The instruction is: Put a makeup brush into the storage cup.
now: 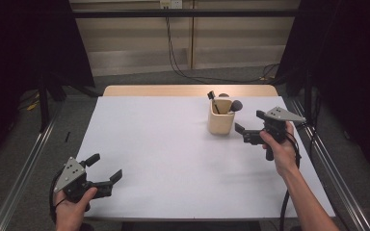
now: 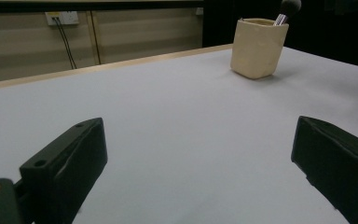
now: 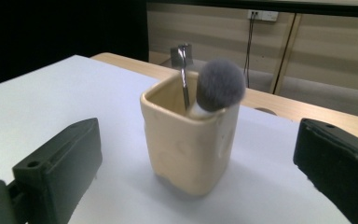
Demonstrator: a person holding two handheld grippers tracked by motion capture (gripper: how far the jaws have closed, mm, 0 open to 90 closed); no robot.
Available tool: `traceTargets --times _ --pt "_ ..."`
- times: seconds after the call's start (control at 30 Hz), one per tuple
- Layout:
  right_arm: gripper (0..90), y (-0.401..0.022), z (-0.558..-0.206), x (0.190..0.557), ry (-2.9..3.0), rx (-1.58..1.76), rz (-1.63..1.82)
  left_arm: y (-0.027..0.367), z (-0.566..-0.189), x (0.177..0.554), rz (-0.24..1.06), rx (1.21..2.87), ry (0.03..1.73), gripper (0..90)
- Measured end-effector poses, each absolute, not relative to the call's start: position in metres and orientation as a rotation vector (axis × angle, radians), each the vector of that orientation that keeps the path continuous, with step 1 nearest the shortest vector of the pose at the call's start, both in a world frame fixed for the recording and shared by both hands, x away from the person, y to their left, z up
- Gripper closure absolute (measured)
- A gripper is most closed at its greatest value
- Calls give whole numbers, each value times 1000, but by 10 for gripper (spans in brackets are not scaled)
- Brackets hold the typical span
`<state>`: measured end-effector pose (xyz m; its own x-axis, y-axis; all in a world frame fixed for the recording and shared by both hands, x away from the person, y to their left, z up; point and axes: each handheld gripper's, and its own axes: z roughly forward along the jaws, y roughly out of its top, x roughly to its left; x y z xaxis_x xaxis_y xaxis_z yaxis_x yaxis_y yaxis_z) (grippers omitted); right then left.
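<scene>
A cream square cup (image 1: 220, 123) stands on the white table (image 1: 173, 144) at the back right. It holds a makeup brush with a grey fluffy head (image 1: 236, 105) and a thin dark-tipped tool (image 1: 212, 98). My right gripper (image 1: 248, 121) hovers open just to the right of the cup, jaws pointed at it. In the right gripper view the cup (image 3: 186, 149) sits close ahead between the jaws, with the brush (image 3: 219, 86) and the metal tool (image 3: 183, 70) leaning inside. My left gripper (image 1: 107, 167) is open at the front left, empty. The left gripper view shows the cup (image 2: 257, 46) far off.
A bare wooden strip (image 1: 188, 90) runs along the table's back edge. Metal rails (image 1: 24, 168) flank the table on the floor. Cables (image 1: 173, 53) hang from a wall socket (image 1: 169, 4) behind. Dark curtains stand at both sides.
</scene>
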<state>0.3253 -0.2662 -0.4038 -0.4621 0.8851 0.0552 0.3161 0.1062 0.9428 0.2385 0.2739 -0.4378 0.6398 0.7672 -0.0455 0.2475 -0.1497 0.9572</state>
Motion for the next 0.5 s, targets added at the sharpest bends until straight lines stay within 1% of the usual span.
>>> traceTargets --times 0.5 --pt "11 -270 -417 288 1828 1192 1347 277 -438 236 566 1704 851 34"
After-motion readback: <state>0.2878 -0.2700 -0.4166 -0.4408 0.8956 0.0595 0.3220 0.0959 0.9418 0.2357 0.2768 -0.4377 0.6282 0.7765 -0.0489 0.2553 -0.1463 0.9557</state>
